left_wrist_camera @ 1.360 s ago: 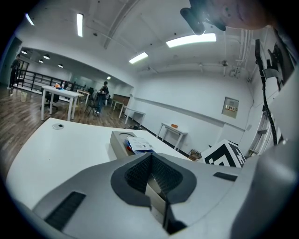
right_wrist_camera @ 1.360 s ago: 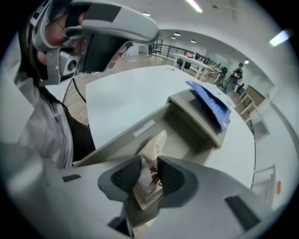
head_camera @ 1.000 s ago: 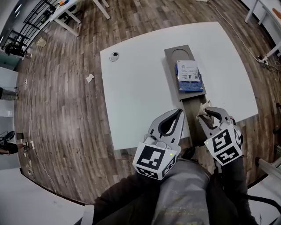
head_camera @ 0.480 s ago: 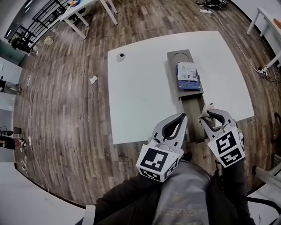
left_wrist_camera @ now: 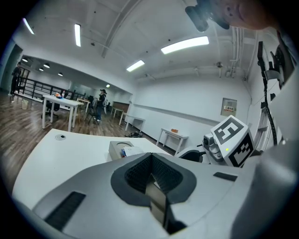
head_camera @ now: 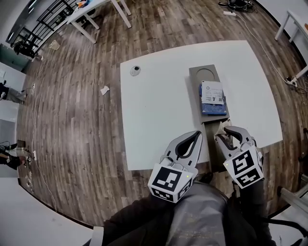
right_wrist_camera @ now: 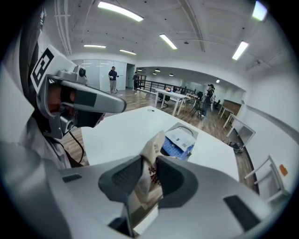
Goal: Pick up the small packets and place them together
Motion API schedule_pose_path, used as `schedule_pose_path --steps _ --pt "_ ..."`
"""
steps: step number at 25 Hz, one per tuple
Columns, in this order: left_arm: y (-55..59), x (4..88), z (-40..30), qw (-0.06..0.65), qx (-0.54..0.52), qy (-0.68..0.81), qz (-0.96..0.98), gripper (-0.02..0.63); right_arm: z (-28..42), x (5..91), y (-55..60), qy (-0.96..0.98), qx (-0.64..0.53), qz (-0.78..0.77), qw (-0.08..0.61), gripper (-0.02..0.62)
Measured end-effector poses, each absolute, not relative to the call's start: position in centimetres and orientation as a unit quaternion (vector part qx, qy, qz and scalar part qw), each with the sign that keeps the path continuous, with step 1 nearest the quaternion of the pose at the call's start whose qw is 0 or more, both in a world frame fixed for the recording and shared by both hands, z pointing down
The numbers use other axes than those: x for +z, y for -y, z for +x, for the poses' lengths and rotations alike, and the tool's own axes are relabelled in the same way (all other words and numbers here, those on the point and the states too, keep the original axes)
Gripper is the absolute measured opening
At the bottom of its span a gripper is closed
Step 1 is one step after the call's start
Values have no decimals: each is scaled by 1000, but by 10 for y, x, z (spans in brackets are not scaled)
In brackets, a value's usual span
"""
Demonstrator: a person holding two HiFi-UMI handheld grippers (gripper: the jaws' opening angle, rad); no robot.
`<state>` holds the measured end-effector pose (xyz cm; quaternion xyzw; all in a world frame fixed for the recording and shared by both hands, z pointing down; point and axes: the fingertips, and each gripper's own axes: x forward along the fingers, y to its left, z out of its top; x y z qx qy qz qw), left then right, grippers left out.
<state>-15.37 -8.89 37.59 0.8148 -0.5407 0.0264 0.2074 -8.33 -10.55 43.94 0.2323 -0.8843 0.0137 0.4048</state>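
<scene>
A small cream packet (right_wrist_camera: 152, 148) with dark red print stands upright between the jaws of my right gripper (right_wrist_camera: 149, 172), which is shut on it. In the head view this right gripper (head_camera: 225, 135) hovers over the near end of a long grey tray (head_camera: 204, 76), the packet (head_camera: 220, 128) poking out at its tips. Blue-and-white packets (head_camera: 213, 93) lie stacked in the tray's middle, also seen ahead of the right gripper (right_wrist_camera: 178, 139). My left gripper (head_camera: 197, 137) sits just left of the tray, at the table's near edge, jaws together and holding nothing (left_wrist_camera: 152, 189).
The tray lies on a white table (head_camera: 159, 110) with a small round object (head_camera: 135, 70) near its far left corner. A scrap of paper (head_camera: 104, 90) lies on the wooden floor. More white tables (head_camera: 91, 14) stand farther off.
The head view has shifted a little. Both grippers stay at the table's near edge by the tray's end, and the right one still holds the cream packet.
</scene>
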Motion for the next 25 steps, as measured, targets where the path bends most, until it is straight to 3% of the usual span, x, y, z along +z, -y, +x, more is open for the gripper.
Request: schedule_pose_path --steps 7,16,19,21,25 --pt "133 379 -181 216 25 544 811 3 -120 416 179 889 -5 238 390 110" --pt "162 404 -220 248 34 560 790 3 -144 451 234 873 17 225 433 112" --pt "167 412 -224 259 37 564 783 3 -148 460 239 873 30 216 437 125" --pt "168 413 -224 265 37 563 782 3 -149 462 241 873 35 214 437 176" --pt "169 419 -226 270 41 562 781 3 -151 461 244 876 40 219 429 180"
